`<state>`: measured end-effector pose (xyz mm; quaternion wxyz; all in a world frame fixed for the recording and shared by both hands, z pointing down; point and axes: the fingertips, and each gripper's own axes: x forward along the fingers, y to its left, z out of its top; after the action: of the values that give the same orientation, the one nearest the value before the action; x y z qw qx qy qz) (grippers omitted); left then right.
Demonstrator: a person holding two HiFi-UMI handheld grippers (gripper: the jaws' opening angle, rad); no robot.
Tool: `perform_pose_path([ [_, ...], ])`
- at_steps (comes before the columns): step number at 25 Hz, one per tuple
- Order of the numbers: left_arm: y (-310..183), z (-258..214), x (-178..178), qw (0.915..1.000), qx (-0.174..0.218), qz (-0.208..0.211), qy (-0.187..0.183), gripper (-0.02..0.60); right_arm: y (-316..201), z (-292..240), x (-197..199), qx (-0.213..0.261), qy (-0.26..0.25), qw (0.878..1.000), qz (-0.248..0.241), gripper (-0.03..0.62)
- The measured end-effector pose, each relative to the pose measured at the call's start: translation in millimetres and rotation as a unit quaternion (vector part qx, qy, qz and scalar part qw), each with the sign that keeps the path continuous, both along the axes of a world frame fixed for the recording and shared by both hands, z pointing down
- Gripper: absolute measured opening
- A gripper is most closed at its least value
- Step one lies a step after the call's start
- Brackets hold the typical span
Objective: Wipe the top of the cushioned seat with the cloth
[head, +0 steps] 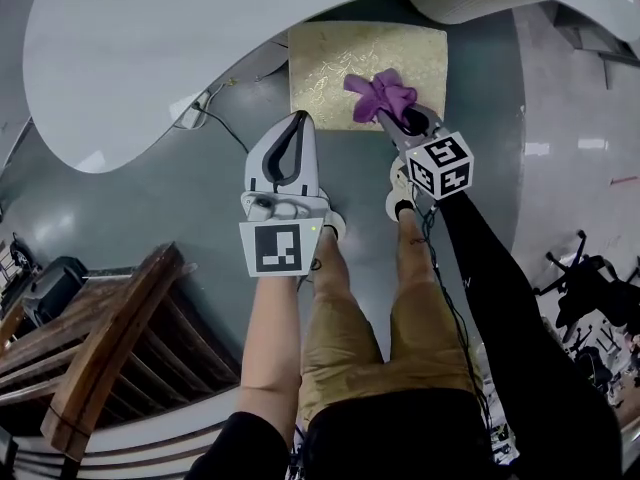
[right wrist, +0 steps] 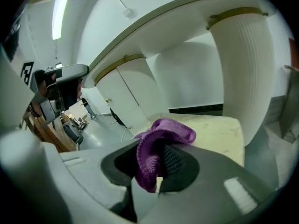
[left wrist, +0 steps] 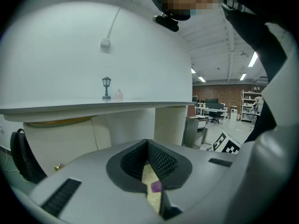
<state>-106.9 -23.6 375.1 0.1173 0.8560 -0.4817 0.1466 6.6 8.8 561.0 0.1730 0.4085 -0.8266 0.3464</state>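
Working over a grey-green floor [head: 200, 198], close against a curved white desk [head: 150, 48] overhanging the far edge of the cushioned seat [head: 330, 68]. Noting slatted wooden furniture [head: 110, 348] at lower left and a cable [head: 215, 118] trailing across the floor, both apart from the seat.

Gripping the cloth [head: 378, 93] in the right hand-held gripper [head: 392, 118]: jaws clamped on one fold, with the rest bunching up and over the pads [right wrist: 173, 162]. Positioning the bunch over the near right part of the seat top; not managing to tell from either view whether it is touching the fabric.

Carrying the left hand-held gripper [head: 297, 120] with jaws together on nothing, just short of the seat's near left corner, and only glimpsing seat and cloth through the slit between its pads.

Judging the step as wiping, probably early, since most of the top is lying away from the cloth. Expecting the next move to call for pressing the bunch flatter onto the fabric, then sweeping left and toward the desk while staying clear of its underside.

Recording the seat as square, pale gold, faintly leaf-patterned, slightly shiny; not spotting obvious dirt.
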Motion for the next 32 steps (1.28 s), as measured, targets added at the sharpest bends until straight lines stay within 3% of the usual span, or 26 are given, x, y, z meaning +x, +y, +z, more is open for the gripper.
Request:
perform_pose_path([
  [7,1.2,2.4,-47.7,0.9997,-0.006,-0.021,-0.007,0.006,-15.7,25.9,-124.0,-0.045,-0.018,0.997,-0.058,0.078],
  [13,7.8,8.3,-60.7,0.9995,-0.021,-0.022,-0.003,0.006,-21.7,59.5,-147.6,-0.088,0.025,0.992,-0.084,0.078],
  [16,11.2,7.1,-56.3,0.9998,-0.017,-0.013,-0.008,0.006,-17.0,62.8,-118.8,-0.083,0.063,0.992,-0.074,0.078],
  [21,13.4,-3.0,-39.3,1.0,-0.004,-0.002,-0.007,0.005,6.7,70.6,-37.9,-0.095,0.115,0.988,-0.031,0.078],
  [27,19.6,-7.9,1.2,1.0,-0.001,0.007,-0.001,0.006,23.1,72.5,65.0,-0.099,0.156,0.983,0.013,0.078],
  [32,31.1,-10.1,40.3,0.9997,0.006,0.025,0.0,0.006,36.0,75.4,127.7,-0.109,0.176,0.976,0.061,0.078],
])
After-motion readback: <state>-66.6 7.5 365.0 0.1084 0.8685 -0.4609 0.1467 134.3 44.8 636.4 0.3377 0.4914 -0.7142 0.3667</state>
